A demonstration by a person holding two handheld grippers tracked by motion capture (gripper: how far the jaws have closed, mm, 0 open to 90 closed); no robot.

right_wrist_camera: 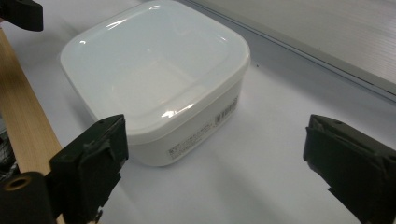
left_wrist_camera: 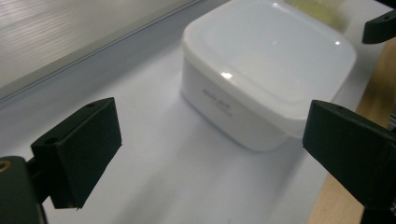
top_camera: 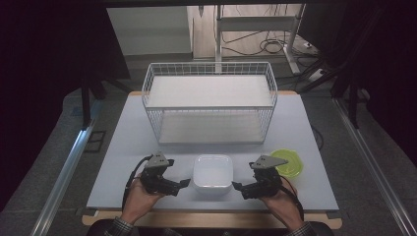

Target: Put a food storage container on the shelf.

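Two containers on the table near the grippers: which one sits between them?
The white square container, lid on, sits between the left gripper and right gripper. The green round container lies off to the side, beyond the right gripper.

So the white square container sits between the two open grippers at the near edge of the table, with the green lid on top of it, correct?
Not quite. The green lid is not on the white square container; it lies on the table beyond the right gripper, as the high view shows. The rest holds: the container sits between the open left gripper and right gripper at the near edge.
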